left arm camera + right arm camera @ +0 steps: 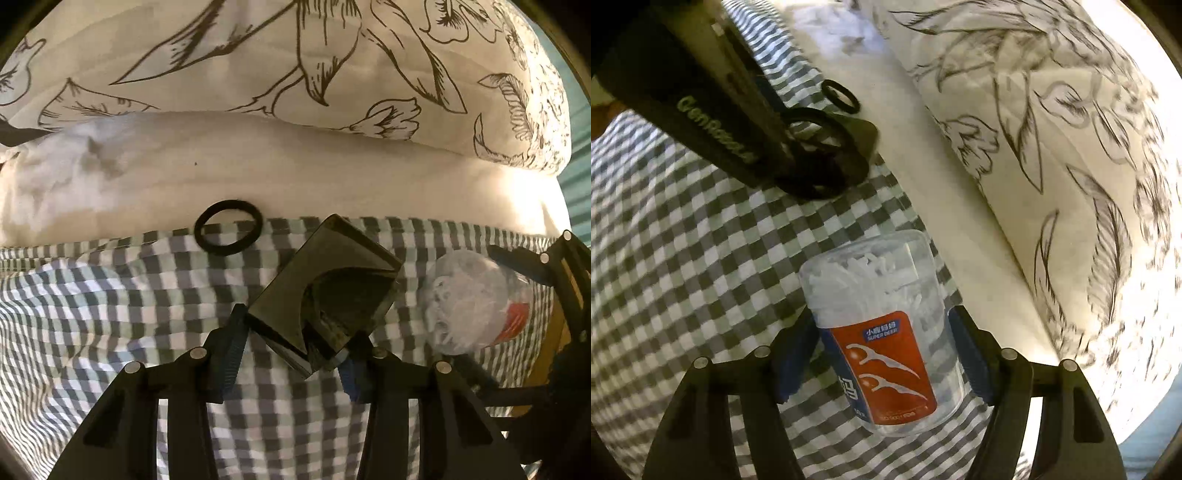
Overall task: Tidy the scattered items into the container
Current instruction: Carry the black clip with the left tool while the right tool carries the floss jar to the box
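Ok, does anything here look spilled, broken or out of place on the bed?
Nothing looks spilled or broken. A black hair tie lies loose on the checked sheet beside the pillow, not yet gathered. The floss pick jar looks closed.

- Glossy, dark, smooth box, mirror-like faces, clamped in matt black plastic left gripper.
- Clear, shiny plastic floss-pick tub with smooth red label.
- Matt black rubbery ring.
- Soft woven checked cloth; smooth printed floral pillow fabric.
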`<action>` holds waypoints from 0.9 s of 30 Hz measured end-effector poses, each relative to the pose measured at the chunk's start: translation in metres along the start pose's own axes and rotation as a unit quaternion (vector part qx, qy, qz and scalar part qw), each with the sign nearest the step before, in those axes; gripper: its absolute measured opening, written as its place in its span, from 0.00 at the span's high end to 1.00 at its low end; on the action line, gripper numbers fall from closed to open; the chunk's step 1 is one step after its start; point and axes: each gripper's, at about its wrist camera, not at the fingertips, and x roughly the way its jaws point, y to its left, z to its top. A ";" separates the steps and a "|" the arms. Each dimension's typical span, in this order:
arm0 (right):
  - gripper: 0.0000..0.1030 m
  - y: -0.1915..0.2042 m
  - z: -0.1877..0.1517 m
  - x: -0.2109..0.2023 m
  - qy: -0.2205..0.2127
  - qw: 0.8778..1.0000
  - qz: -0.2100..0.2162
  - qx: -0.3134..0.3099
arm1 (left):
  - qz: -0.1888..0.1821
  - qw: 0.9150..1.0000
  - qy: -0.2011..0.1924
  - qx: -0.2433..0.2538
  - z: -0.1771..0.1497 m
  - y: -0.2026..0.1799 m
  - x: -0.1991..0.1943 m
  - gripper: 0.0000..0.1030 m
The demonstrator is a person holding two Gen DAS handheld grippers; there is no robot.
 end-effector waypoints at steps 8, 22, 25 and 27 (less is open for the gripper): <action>0.32 -0.018 -0.019 -0.026 0.033 0.980 0.049 0.190 | 0.021 1.000 -0.017 0.008 -0.035 0.004 -0.024 0.63; 0.32 -0.031 -0.067 -0.091 0.002 0.887 0.099 0.452 | 0.021 1.000 -0.008 0.006 -0.113 0.009 -0.056 0.89; 0.32 -0.027 -0.078 -0.101 -0.002 0.881 0.095 0.464 | 0.023 1.000 -0.015 0.012 -0.132 0.006 -0.063 0.89; 0.32 -0.026 -0.084 -0.110 -0.006 0.876 0.092 0.473 | 0.018 0.999 -0.023 0.017 -0.148 0.004 -0.080 0.89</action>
